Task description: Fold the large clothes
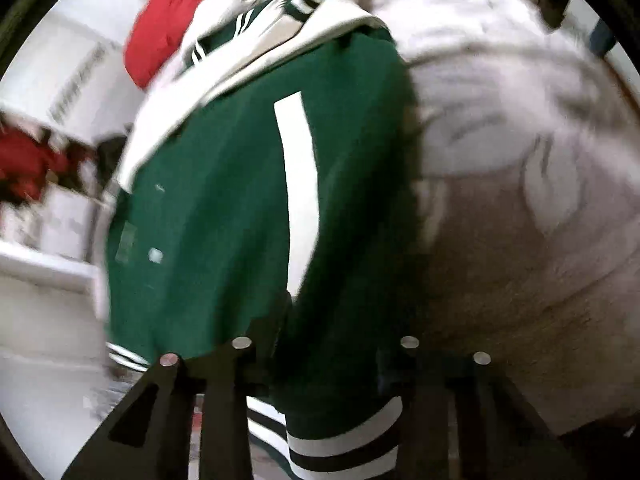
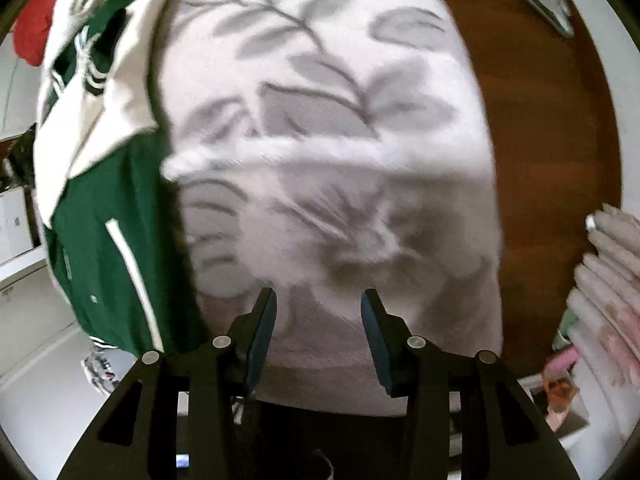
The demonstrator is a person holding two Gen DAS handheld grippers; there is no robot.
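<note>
While both views are smeared by motion blur, the main shapes stay readable. A green jacket (image 1: 224, 208) of smooth, thick fabric fills the middle of the left wrist view. It has a cream sleeve (image 1: 224, 76), a long white pocket stripe (image 1: 298, 184) running down its front, and ribbed hem bands (image 1: 344, 444) in white and dark stripes. The left gripper (image 1: 324, 360) has the jacket's lower edge bunched up between its black arms; its fingertips are buried in the cloth, so whether the pads press on the fabric cannot be told.

Beside the jacket, to its right, lies a soft, fuzzy white blanket (image 2: 320, 120) printed with grey leaf and branch shapes. It is draped over a reddish-brown wooden table (image 2: 552, 152) with a rounded edge. The right gripper (image 2: 318, 320) hangs above this blanket with its flat blue-faced fingers (image 2: 264, 328) apart at a middling width, nothing between them.

A crumpled red garment (image 1: 168, 28) sits past the jacket's far end. At the right edge of the right wrist view, a stack of folded pale pink cloths (image 2: 612, 280) shows neat layered edges.
</note>
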